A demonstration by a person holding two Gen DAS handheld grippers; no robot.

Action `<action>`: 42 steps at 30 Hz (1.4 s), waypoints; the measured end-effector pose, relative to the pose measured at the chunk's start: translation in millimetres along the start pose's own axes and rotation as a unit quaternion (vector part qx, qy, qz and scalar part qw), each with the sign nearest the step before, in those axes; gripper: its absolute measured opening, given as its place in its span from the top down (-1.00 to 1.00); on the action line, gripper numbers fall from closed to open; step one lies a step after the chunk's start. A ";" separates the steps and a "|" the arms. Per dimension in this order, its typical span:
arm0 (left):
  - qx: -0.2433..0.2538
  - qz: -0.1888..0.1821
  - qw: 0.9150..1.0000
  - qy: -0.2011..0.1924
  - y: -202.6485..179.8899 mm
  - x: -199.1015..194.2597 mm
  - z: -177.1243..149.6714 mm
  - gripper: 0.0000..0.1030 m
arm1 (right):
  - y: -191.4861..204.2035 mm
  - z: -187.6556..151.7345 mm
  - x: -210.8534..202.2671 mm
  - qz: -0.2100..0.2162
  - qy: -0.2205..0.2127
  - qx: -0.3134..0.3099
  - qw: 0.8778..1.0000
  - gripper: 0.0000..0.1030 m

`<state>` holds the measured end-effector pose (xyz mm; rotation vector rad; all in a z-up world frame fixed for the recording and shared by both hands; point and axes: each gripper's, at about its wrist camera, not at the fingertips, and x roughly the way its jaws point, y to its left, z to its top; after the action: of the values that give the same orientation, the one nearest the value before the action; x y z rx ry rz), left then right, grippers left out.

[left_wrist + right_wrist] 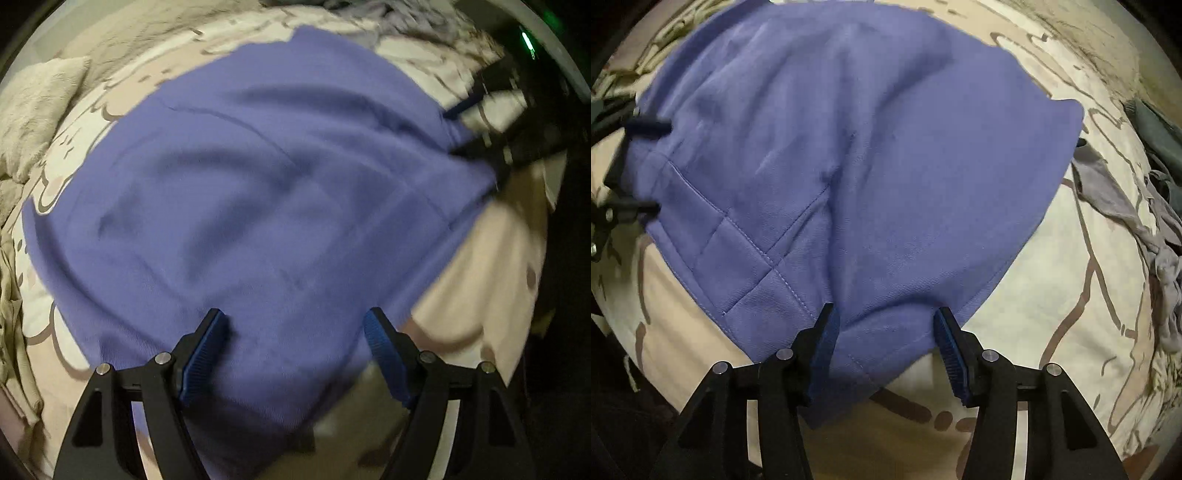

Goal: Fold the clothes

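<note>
A purple-blue garment lies spread flat on the bed, with stitched seams near its left hem in the right wrist view. My left gripper is open, its blue-padded fingers straddling the garment's near edge. My right gripper is open too, with a near corner of the garment lying between its fingers. Each gripper shows in the other's view: the right gripper is blurred at the garment's far right edge, and the left gripper sits at the garment's left edge. Neither is pinching cloth.
A cream bedsheet with a brown pattern covers the bed. Grey clothing and a dark green item lie to the right. A beige fuzzy pillow and crumpled beige cloth sit at the left. More clothes are piled beyond.
</note>
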<state>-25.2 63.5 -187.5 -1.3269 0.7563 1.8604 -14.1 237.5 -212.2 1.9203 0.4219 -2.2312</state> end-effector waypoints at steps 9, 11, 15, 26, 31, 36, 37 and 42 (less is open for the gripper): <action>-0.147 0.029 0.987 -0.059 60.6 -34.6 3.9 -0.56 | -61.8 72.2 -50.1 0.007 -0.124 0.078 0.989 -0.04; -0.161 0.013 0.985 -0.059 66.2 -37.7 4.5 -0.56 | -75.2 93.7 -36.0 0.013 -0.121 0.099 0.988 -0.04; -0.141 -0.055 0.988 -0.039 50.5 -42.3 -0.5 -0.52 | -92.4 111.8 2.2 0.024 -0.078 0.123 0.989 -0.04; -0.110 -0.059 0.987 -0.098 50.3 -65.2 0.6 -0.52 | -88.3 63.6 -13.3 0.016 -0.074 0.110 0.991 -0.20; -0.153 0.043 0.984 -0.078 78.5 -34.5 4.1 -0.52 | 3.1 71.5 -35.3 0.105 -0.118 -0.001 0.987 -0.19; -0.107 0.053 0.993 0.011 73.8 -2.6 -24.3 -0.51 | 63.5 61.4 3.6 0.057 -0.059 -0.133 0.988 -0.19; -0.095 0.055 0.994 0.013 68.3 -2.4 -28.9 -0.52 | 65.4 53.1 12.0 0.056 -0.046 -0.141 0.987 -0.19; -0.110 0.043 0.993 0.005 79.5 -13.7 -34.9 -0.51 | 42.1 36.8 10.1 0.110 0.000 -0.118 0.987 -0.20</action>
<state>-68.9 -12.5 -180.6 -1.4618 0.6360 2.0537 -37.3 186.5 -221.6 1.7534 0.4289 -1.9462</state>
